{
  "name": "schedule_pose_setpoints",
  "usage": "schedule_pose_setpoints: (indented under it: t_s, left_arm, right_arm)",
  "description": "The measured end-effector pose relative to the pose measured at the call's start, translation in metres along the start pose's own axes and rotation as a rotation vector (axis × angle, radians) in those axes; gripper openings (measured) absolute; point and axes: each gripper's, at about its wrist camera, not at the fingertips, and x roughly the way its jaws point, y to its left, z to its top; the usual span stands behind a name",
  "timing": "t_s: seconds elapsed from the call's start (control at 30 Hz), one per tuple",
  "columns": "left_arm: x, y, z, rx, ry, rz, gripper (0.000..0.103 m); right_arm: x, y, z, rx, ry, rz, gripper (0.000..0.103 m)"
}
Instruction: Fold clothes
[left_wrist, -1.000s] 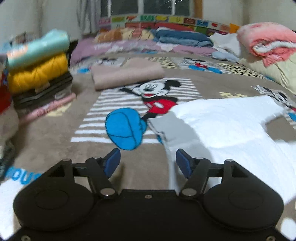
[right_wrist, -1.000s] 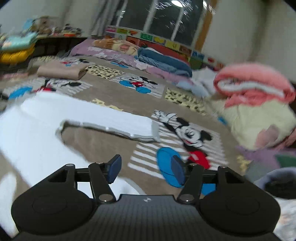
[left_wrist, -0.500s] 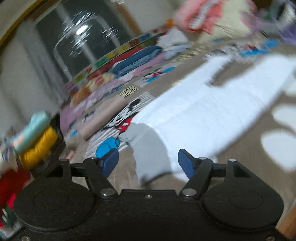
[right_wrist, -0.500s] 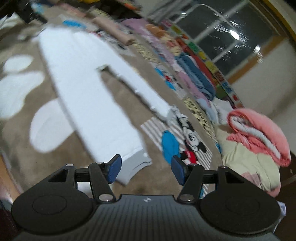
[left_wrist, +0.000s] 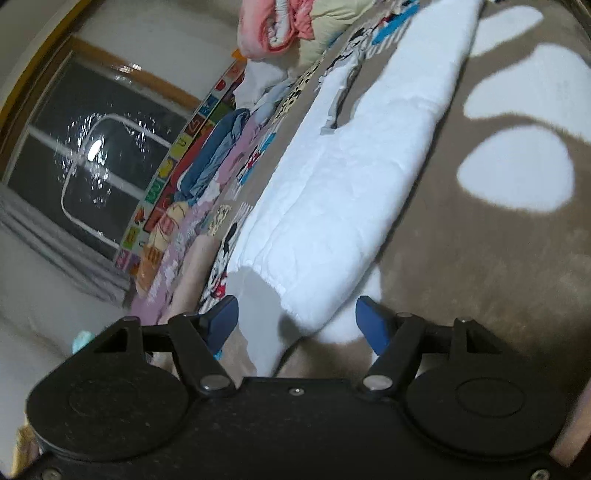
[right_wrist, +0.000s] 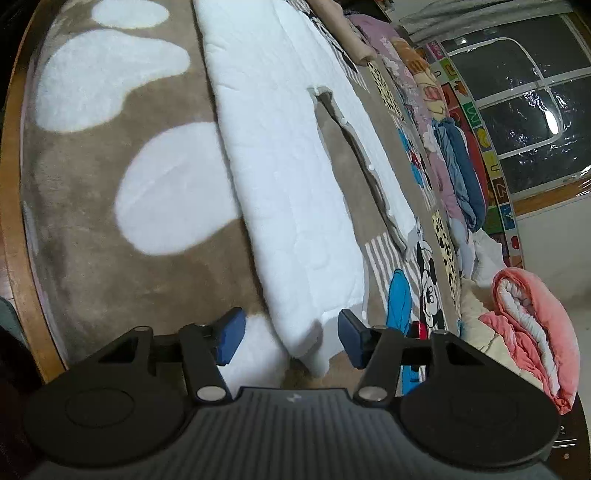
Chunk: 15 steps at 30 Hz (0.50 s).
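Note:
A white quilted garment (left_wrist: 343, 177) lies stretched out flat on the brown Mickey Mouse blanket (left_wrist: 480, 266). In the left wrist view my left gripper (left_wrist: 297, 319) is open, its blue pads either side of the garment's near end with the grey cuff. In the right wrist view the same garment (right_wrist: 280, 162) runs away from me, and my right gripper (right_wrist: 290, 334) is open with its pads astride the garment's other end. Neither gripper holds the cloth. Both views are strongly tilted.
A folded beige garment (right_wrist: 343, 33) lies beyond the white one. Rolled pink and cream bedding (right_wrist: 532, 325) sits at one side, with loose blue and purple clothes (right_wrist: 454, 166) along the wall under the window. The wooden bed edge (right_wrist: 14, 206) runs close by.
Both grippers have rolled sideways and dropped closer to the garment's two ends; each end now lies between the open pads. The garment has not moved.

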Motion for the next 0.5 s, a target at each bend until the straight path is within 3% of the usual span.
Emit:
schedule_pose_setpoints:
  t_s: [0.13, 0.2, 0.23, 0.27, 0.37, 0.5]
  left_arm:
    - [0.007, 0.003, -0.001, 0.013, -0.01, 0.005, 0.07]
    - [0.011, 0.006, 0.0, 0.009, -0.005, -0.005, 0.044]
    - [0.012, 0.008, 0.001, 0.009, 0.003, -0.005, 0.025]
    - [0.014, 0.01, 0.001, 0.007, 0.006, -0.002, 0.02]
    - [0.012, 0.018, 0.004, -0.045, -0.028, 0.009, 0.013]
    - [0.008, 0.039, 0.01, -0.163, -0.075, 0.059, 0.011]
  right_arm:
    - [0.006, 0.005, 0.002, -0.018, -0.001, -0.027, 0.051]
    - [0.01, 0.002, 0.001, -0.006, -0.004, -0.032, 0.029]
    - [0.012, 0.0, 0.001, 0.001, -0.002, -0.032, 0.018]
    - [0.012, -0.001, 0.001, 0.013, -0.008, -0.029, 0.012]
    - [0.007, -0.019, 0.001, 0.087, -0.044, -0.036, 0.009]
    - [-0.001, -0.057, 0.001, 0.186, -0.095, -0.095, 0.009]
